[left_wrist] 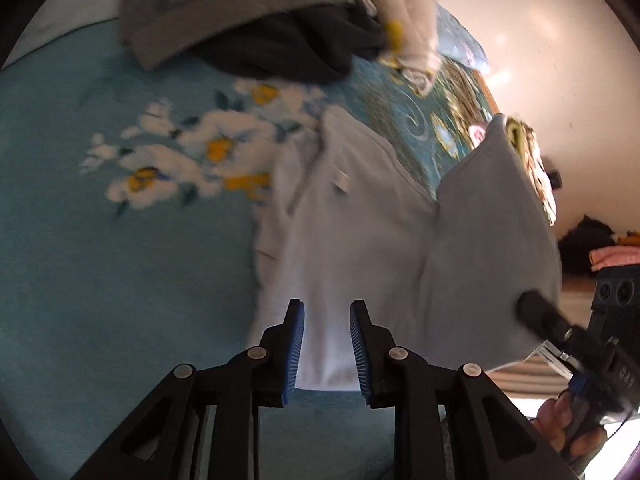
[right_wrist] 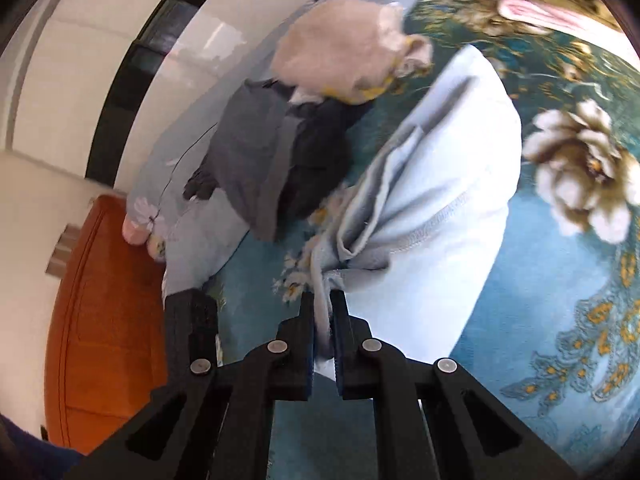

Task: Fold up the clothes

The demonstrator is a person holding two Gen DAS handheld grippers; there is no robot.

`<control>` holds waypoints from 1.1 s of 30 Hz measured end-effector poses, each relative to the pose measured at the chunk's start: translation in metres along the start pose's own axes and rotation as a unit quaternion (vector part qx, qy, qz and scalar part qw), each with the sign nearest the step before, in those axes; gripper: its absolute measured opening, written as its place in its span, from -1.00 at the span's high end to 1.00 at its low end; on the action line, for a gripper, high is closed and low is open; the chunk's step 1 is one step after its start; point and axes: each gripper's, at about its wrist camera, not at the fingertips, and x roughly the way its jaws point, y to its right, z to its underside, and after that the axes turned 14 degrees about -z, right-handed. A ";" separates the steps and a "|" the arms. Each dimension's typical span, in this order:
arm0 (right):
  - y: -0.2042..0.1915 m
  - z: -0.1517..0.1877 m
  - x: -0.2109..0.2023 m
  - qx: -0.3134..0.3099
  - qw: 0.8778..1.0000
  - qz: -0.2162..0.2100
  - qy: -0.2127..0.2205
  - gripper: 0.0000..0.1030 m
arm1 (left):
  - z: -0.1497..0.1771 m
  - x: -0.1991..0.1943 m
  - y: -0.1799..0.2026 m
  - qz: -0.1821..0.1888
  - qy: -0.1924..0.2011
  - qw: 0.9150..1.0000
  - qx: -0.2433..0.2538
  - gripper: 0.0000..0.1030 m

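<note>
Here, taken line by line:

Left gripper (left_wrist: pixel 327 354): jaws parted with a clear gap, blue pads bare; nothing is pinched, though the pale cloth lies under and just ahead of the gap.

Right gripper (right_wrist: pixel 323 334): jaws clenched on a bunched edge of the light blue garment (right_wrist: pixel 440 200), the fabric squeezed between the two pads and rising ahead of them.

Garment, left view: the light blue garment (left_wrist: pixel 360 220) spreads ahead of the left jaws on the bed; its right-hand part is lifted into a raised flap by the right gripper's black tip, to the right of the left jaws.

Bed cover (right_wrist: pixel 540 300): teal with white and gold flowers, lying under and beyond both pairs of jaws.

Clothes pile (left_wrist: pixel 256 24): grey, dark and cream pieces heaped well beyond the left jaws; blurred, so the separate items are hard to tell apart.

Hand (left_wrist: pixel 560 426): fingers wrapped round the right gripper's handle, right of the left jaws.

Door (right_wrist: pixel 104 320): orange-brown, to the left of the right jaws.
</note>
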 end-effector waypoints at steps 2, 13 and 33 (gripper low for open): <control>-0.003 0.004 0.039 -0.012 0.999 0.009 -0.049 0.84 | -0.006 -0.001 -0.020 -0.003 -0.002 0.999 -0.036 0.46; 0.025 0.031 0.120 0.029 0.986 0.029 -0.160 0.64 | -0.016 0.023 -0.015 0.037 -0.032 0.997 -0.063 0.16; 0.144 0.070 -0.044 0.250 0.967 0.039 0.043 0.23 | 0.002 0.033 0.029 -0.074 -0.030 0.995 0.061 0.78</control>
